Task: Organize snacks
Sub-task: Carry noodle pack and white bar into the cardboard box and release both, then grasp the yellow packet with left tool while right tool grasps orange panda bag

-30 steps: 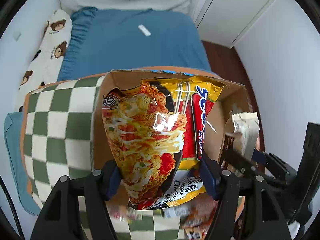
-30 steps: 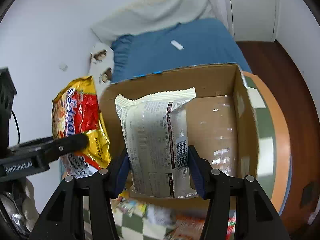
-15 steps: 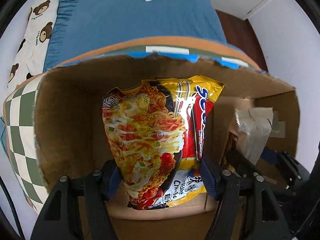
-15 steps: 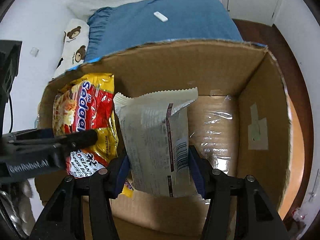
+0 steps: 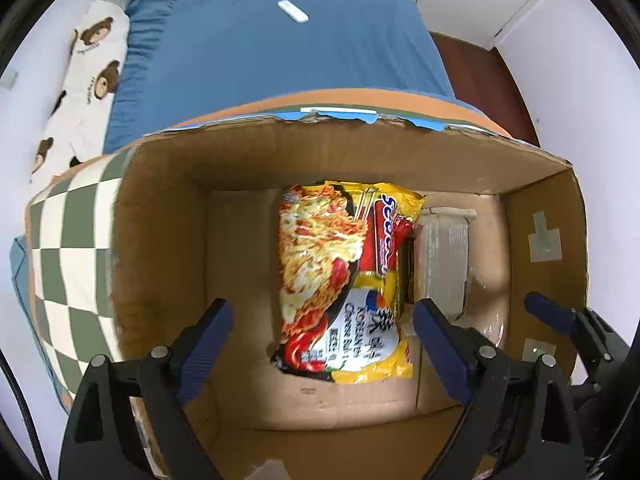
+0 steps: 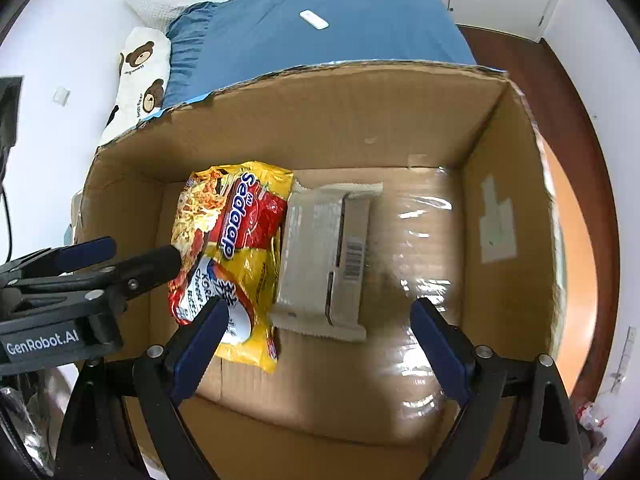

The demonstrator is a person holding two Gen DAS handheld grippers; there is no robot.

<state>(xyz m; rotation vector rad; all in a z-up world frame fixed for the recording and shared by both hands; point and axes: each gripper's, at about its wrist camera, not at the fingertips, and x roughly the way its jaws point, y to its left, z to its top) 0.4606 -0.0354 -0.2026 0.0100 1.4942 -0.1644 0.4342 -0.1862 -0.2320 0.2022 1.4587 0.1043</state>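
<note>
Noodle packet (image 5: pixel 344 280) lies flat on the cardboard box (image 5: pixel 360 152) floor, near the box's middle; white packet (image 6: pixel 324 260) lies touching its right edge, also on the box floor. Both look light, crinkly, slick film with brittle contents, so I'd pinch across the short sides or a crimped end seam, gently. My left gripper (image 5: pixel 324 344) and right gripper (image 6: pixel 316 344) hang over the box, jaws just opened wide, nothing between them. Box sits on the checkered bench (image 5: pixel 68 248); bed (image 5: pixel 280 48) beyond the box.
</note>
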